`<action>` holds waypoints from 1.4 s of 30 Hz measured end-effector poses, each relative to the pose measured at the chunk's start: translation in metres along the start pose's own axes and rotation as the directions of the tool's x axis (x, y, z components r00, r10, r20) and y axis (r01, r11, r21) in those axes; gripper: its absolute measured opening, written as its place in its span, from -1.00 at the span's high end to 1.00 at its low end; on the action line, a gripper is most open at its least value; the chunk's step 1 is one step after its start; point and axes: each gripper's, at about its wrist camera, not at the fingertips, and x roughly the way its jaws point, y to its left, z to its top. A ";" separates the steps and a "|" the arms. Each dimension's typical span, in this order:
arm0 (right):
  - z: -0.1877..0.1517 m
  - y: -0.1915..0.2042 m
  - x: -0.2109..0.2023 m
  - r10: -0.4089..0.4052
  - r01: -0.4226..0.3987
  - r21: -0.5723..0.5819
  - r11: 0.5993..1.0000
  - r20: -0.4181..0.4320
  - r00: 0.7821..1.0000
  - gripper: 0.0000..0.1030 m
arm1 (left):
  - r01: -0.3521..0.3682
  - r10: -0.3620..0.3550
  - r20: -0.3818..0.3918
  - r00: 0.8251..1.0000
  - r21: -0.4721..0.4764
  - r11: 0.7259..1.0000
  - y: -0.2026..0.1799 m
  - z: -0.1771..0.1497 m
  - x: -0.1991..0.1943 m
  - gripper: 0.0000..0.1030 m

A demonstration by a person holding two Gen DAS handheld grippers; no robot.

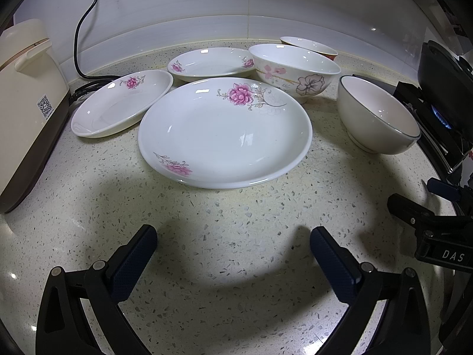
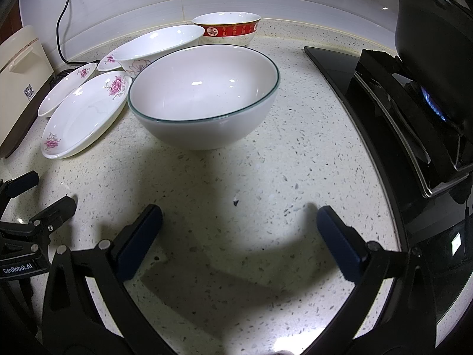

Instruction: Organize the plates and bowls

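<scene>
Nothing is stacked yet; both the left gripper and right gripper hover with jaws wide, empty; plates left, bowls right on the desk; next, close on a rim.

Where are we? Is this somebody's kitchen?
Most likely a home kitchen: a speckled stone counter against a tiled wall, a gas stove with a blue flame lit under a black pot, and a rice cooker.
</scene>
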 end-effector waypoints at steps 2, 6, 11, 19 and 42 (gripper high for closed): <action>0.000 0.000 0.000 0.000 0.000 0.000 1.000 0.000 1.000 -1.00 | 0.000 0.000 0.000 1.000 0.000 1.000 0.000 0.000 0.000 -1.00; 0.000 0.000 0.000 0.000 0.000 0.000 1.000 0.000 1.000 -1.00 | 0.000 0.000 0.000 1.000 0.000 1.000 0.000 0.000 0.000 -1.00; 0.000 0.000 0.000 0.000 0.000 0.000 1.000 0.000 1.000 -1.00 | 0.000 0.000 0.000 1.000 0.000 1.000 0.000 0.000 0.000 -1.00; 0.000 0.000 0.000 0.000 0.000 0.000 1.000 0.000 1.000 -1.00 | 0.000 0.000 0.000 1.000 0.000 1.000 0.000 0.000 0.000 -1.00; 0.003 0.010 -0.004 0.103 -0.109 -0.061 0.992 -0.090 0.991 -1.00 | 0.050 -0.047 -0.053 0.997 0.051 0.997 0.002 0.000 -0.001 -1.00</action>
